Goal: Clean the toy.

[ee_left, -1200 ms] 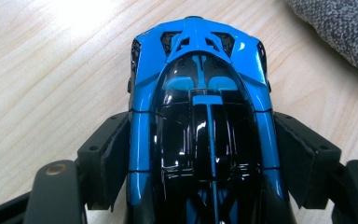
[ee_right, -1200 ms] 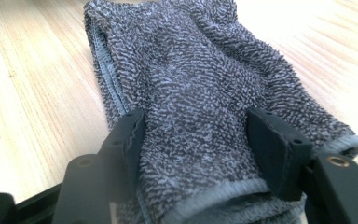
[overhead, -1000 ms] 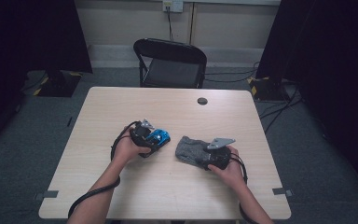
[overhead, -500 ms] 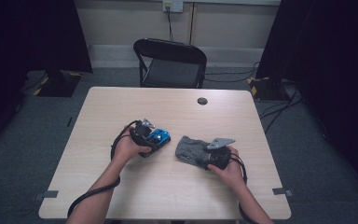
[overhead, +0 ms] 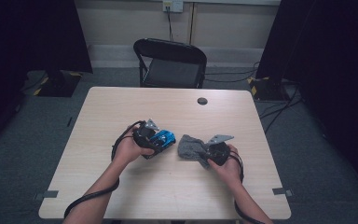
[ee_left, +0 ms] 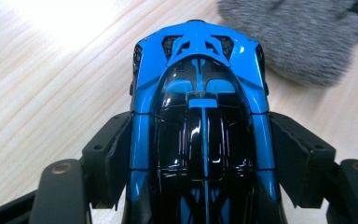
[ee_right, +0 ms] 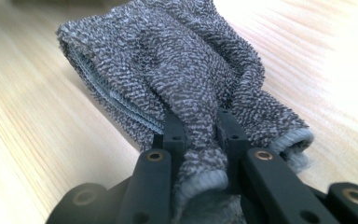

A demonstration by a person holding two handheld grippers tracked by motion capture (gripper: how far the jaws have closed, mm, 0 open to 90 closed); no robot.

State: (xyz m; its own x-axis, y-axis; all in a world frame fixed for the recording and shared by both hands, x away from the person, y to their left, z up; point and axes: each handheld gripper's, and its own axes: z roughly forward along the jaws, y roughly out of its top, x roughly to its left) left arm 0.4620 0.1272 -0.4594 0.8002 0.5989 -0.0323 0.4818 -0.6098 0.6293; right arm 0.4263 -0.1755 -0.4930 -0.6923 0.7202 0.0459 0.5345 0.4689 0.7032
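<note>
Blue-and-black glossy toy car (ee_left: 200, 116) sits clamped by its sides in the left gripper (ee_left: 200, 154) at mid-table, while the right gripper's (ee_right: 200, 135) jaws, just closing, pinch the grey fuzzy cloth (ee_right: 177, 70) beside it, so wiping should stay gentle and steady.

Light wood-grain table (overhead: 121, 186), small black round disc (overhead: 202, 101) near its far edge. Black folding chair (overhead: 171, 63) behind the table, facing it. Wall outlet (overhead: 173, 5) above with a cable hanging down. Black curtains (overhead: 32, 35) both sides, grey carpet floor (overhead: 28, 135), cables (overhead: 275, 107) on the right.
</note>
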